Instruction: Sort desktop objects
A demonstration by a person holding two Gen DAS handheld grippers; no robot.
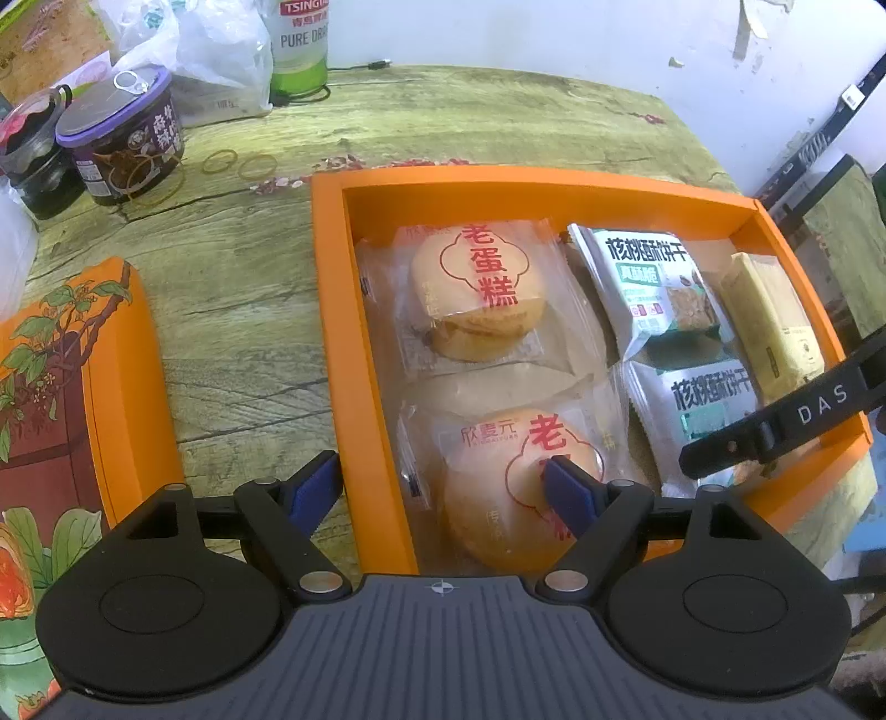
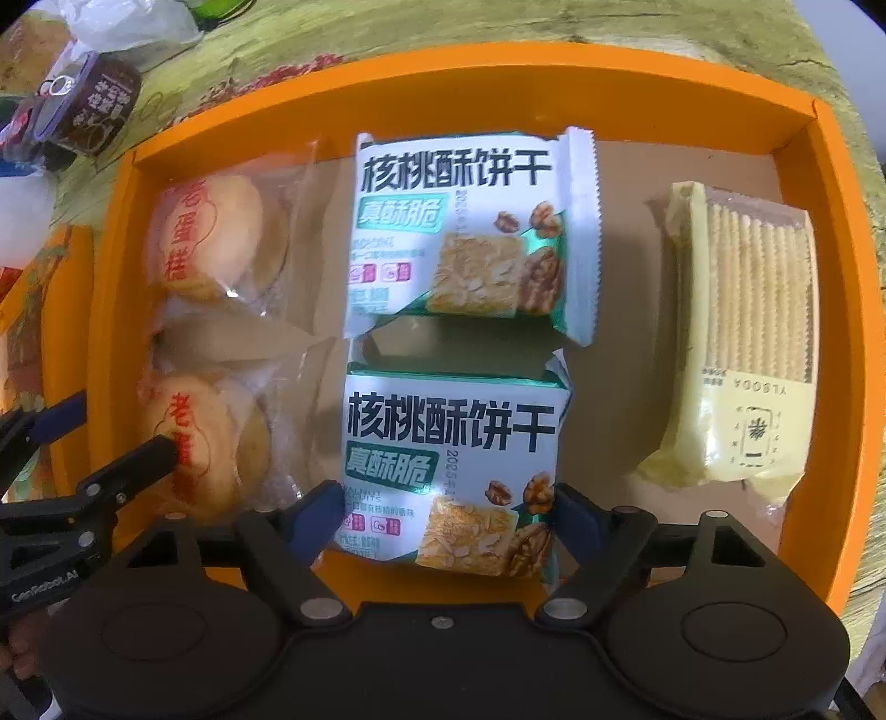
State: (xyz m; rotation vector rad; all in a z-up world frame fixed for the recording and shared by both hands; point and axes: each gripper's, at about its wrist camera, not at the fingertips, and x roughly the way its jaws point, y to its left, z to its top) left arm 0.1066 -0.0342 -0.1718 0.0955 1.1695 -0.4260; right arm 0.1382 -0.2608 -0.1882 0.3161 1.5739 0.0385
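An open orange box (image 1: 498, 177) (image 2: 443, 61) holds two wrapped egg cakes (image 1: 470, 293) (image 2: 210, 238), two walnut biscuit packets and a yellow cracker packet (image 1: 775, 321) (image 2: 747, 332). My left gripper (image 1: 443, 493) stands open across the box's left wall, with one pad outside the box and the other over the near cake (image 1: 498, 498). My right gripper (image 2: 446, 523) points down into the box. Its blue pads sit against both side edges of the near walnut packet (image 2: 448, 471), which lies flat below the far packet (image 2: 459, 227). One black finger (image 1: 775, 426) of the right gripper crosses the left wrist view.
The box's orange floral lid (image 1: 66, 387) lies to the left on the green patterned tablecloth. At the far left stand a purple-lidded jar (image 1: 122, 144), a dark jar, plastic bags and a green bottle (image 1: 299, 44). Rubber bands (image 1: 238, 163) lie near them. A wall closes the back.
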